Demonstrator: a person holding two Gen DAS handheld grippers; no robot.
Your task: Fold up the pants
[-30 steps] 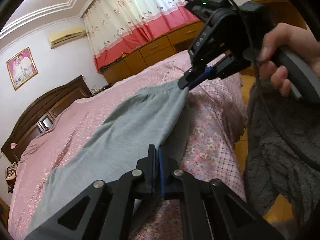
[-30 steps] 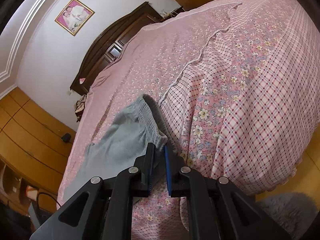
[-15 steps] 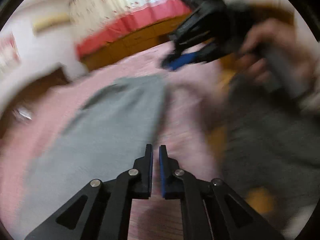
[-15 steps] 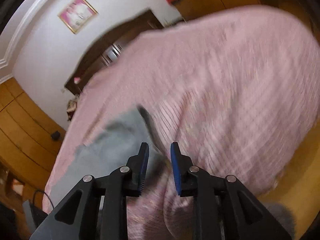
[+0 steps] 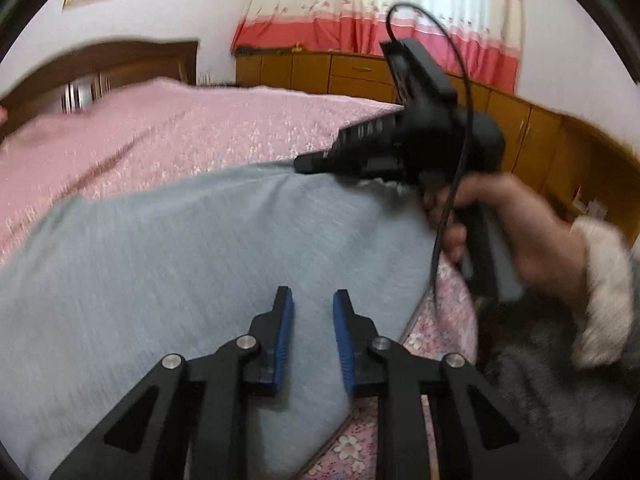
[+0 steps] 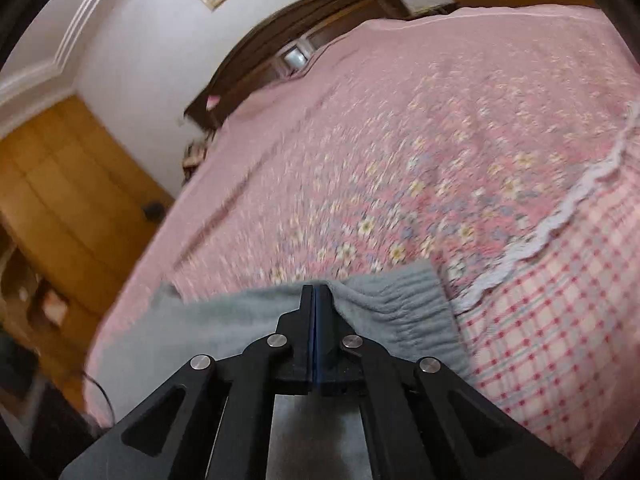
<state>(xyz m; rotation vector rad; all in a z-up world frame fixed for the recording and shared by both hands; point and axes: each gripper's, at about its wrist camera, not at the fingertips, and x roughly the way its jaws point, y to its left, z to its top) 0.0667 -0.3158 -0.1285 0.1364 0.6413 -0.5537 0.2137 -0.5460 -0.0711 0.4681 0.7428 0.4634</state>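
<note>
Grey pants (image 5: 200, 260) lie spread flat on the pink floral bed (image 5: 200, 128). My left gripper (image 5: 313, 312) hovers open just above the cloth near its right edge, nothing between the blue pads. A hand (image 5: 520, 232) holds my right gripper (image 5: 300, 166) at the pants' far edge. In the right wrist view the right gripper (image 6: 315, 290) is shut, and the pants (image 6: 400, 304) rise to its tips beside the gathered waistband, so it seems to pinch that edge.
The bed (image 6: 400, 140) stretches away to a dark wooden headboard (image 6: 300, 32). Wooden cabinets (image 5: 360, 76) under a pink and white curtain (image 5: 380, 0) run behind it. A fluffy grey sleeve (image 5: 560, 400) fills the lower right.
Both grippers let go of the lifted pants, which now lie flat on the bed. The left gripper has opened over the cloth. The right opened, then shut at the waistband edge.
</note>
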